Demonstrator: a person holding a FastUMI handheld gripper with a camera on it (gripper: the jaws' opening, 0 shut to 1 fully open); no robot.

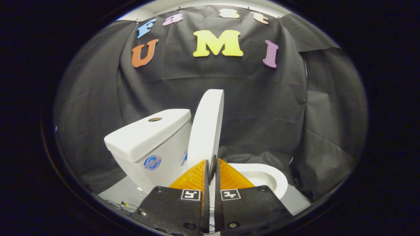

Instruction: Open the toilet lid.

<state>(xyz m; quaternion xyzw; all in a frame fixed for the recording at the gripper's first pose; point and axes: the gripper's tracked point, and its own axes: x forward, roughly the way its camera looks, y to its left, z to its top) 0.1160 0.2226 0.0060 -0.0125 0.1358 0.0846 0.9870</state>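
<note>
Between the fingertips, gripper [211, 165] is pinched down on the lower edge of the toilet lid [207, 127]; fingers [193, 178] nearly together with only the thin lid edge in the gap, both sides look to be pressing on it. Lid is up, standing close to vertical, seen almost edge-on, rising straight ahead of the fingers. Its back face is near the tank [149, 141], leaning toward it; can't tell if they touch. Tank sits just left of the lid, lid on, round hole [155, 119] in its top, a round sticker [152, 162] on its front face. Bowl rim [274, 178] is exposed just right of the fingers, opening visible, seat state unclear. Toilet stands on a pale floor [123, 193], some thin cable [119, 206] lying on it near the left finger base. Dark cloth wall [262, 108] behind everything.
</note>
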